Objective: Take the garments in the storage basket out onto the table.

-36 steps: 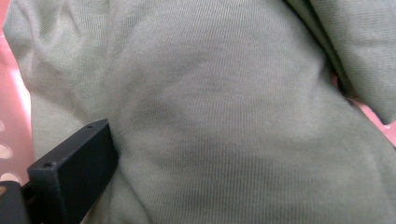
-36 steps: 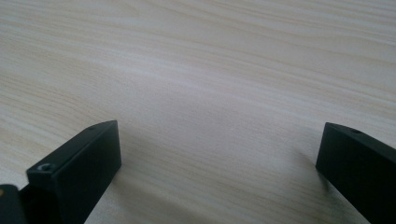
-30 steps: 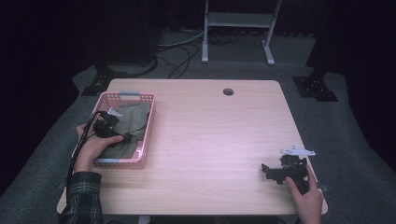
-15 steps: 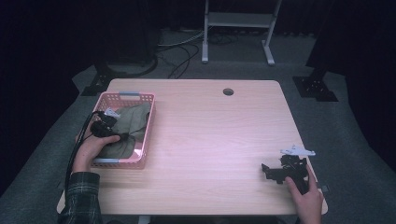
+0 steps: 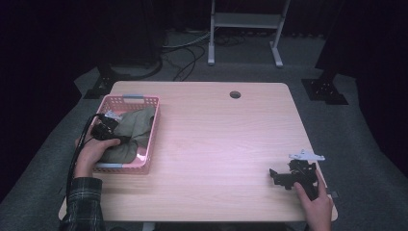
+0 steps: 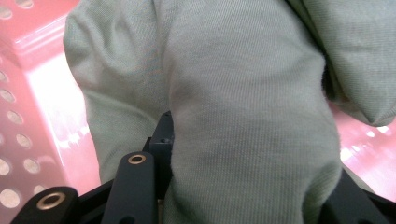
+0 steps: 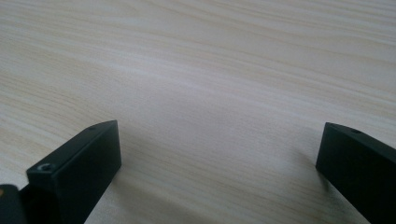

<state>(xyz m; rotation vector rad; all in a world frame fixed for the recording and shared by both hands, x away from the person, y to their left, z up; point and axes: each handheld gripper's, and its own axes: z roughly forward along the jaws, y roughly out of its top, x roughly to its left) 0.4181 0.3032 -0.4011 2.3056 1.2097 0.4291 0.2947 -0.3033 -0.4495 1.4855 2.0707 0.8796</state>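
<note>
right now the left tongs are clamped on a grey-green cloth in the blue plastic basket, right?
Not quite: the perforated plastic basket is pink, not blue, as the high view shows. The left tongs are indeed clamped on the grey-green cloth inside it.

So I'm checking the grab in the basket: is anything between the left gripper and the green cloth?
Nothing visible. The left gripper has just closed its jaws on a fold of the green cloth inside the pink basket.
</note>
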